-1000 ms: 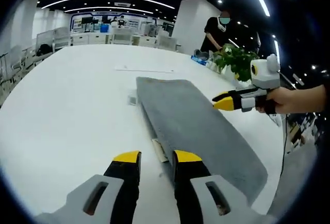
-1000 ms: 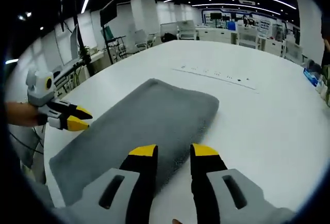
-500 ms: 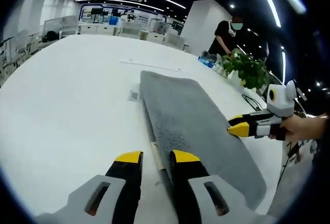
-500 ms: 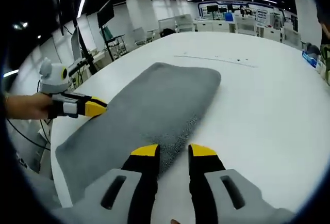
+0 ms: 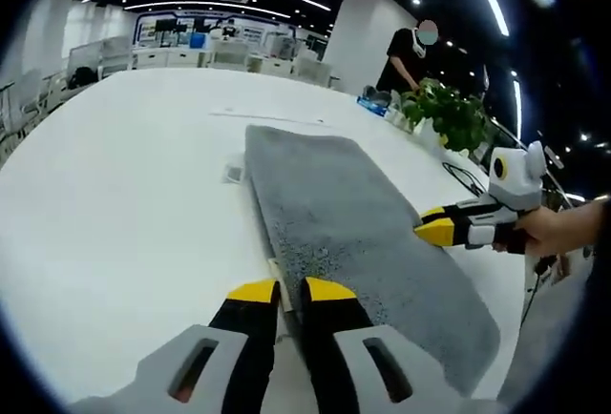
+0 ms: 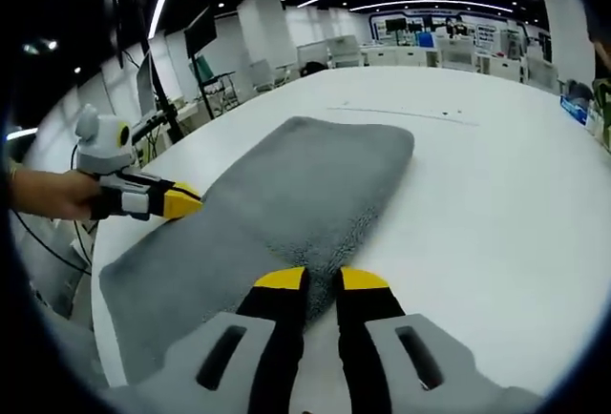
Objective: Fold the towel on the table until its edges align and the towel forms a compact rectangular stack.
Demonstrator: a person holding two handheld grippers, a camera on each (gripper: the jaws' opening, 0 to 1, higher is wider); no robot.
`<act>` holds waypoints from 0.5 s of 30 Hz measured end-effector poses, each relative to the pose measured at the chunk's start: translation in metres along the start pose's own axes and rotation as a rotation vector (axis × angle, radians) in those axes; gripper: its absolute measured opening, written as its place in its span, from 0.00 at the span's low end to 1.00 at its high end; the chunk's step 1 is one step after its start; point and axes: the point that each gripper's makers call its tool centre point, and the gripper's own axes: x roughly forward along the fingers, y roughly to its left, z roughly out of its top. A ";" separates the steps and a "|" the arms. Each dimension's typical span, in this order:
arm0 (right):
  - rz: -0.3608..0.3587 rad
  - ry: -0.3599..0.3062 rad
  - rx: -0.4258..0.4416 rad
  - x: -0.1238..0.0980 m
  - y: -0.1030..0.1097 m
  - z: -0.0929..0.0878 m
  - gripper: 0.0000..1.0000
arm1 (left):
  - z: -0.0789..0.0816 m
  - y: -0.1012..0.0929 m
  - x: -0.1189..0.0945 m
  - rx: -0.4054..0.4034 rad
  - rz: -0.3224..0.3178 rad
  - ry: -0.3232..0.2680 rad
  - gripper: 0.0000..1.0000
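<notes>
Left gripper view: the left gripper [image 5: 291, 290] pinches the near long edge of the grey towel [image 5: 353, 233], its jaws almost together. The right gripper [image 6: 322, 279] pinches the opposite long edge, probably to lift both sides for the next fold. The towel lies long and narrow on a white table [image 5: 124, 175]. Beyond stand a potted plant [image 5: 449, 118] and office desks.

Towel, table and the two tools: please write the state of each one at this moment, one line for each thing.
Towel: folded into a long grey strip, lying flat on the table.
Table: white, carries the towel.
Left tool: jaws nearly closed at one long edge of the towel; an actual grip cannot be told.
Right tool: jaws nearly closed at the opposite long edge; a grip also cannot be told.
Plant: upright beyond the table's far side.
</notes>
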 end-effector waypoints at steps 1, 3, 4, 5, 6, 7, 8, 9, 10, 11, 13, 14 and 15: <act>0.000 0.000 0.001 0.000 0.000 0.000 0.09 | 0.000 0.000 0.000 0.000 0.002 0.000 0.10; 0.001 -0.001 -0.011 0.000 0.000 0.000 0.09 | 0.000 0.001 0.000 0.000 0.004 -0.006 0.09; 0.001 -0.001 -0.016 0.000 0.000 0.000 0.09 | 0.001 0.001 0.000 0.002 0.004 -0.010 0.09; 0.002 -0.003 -0.023 0.000 0.000 0.000 0.09 | 0.001 0.000 0.001 0.011 0.004 -0.013 0.09; 0.003 -0.006 -0.025 0.000 0.000 0.000 0.09 | 0.001 0.000 0.001 0.021 0.005 -0.014 0.08; 0.003 -0.009 -0.026 0.000 0.000 0.000 0.09 | 0.001 -0.001 0.001 0.028 0.006 -0.014 0.08; 0.003 -0.012 -0.020 -0.001 0.000 0.000 0.09 | 0.001 -0.002 0.002 0.037 0.007 -0.012 0.08; 0.002 -0.012 -0.021 -0.001 0.000 0.000 0.09 | 0.002 -0.002 0.002 0.046 0.007 -0.012 0.08; 0.002 -0.012 -0.022 -0.001 -0.001 0.000 0.09 | 0.002 -0.003 0.003 0.049 0.007 -0.012 0.08; 0.001 -0.012 -0.025 -0.002 -0.002 -0.001 0.09 | 0.001 -0.004 0.004 0.052 0.008 -0.013 0.08; 0.001 -0.013 -0.023 -0.004 -0.005 -0.002 0.09 | 0.001 -0.006 0.005 0.058 0.005 -0.016 0.07; 0.000 -0.014 -0.023 -0.006 -0.006 -0.003 0.09 | 0.001 -0.007 0.006 0.062 0.004 -0.017 0.07; -0.001 -0.017 -0.025 -0.008 -0.008 -0.003 0.09 | 0.001 -0.010 0.007 0.067 0.002 -0.018 0.07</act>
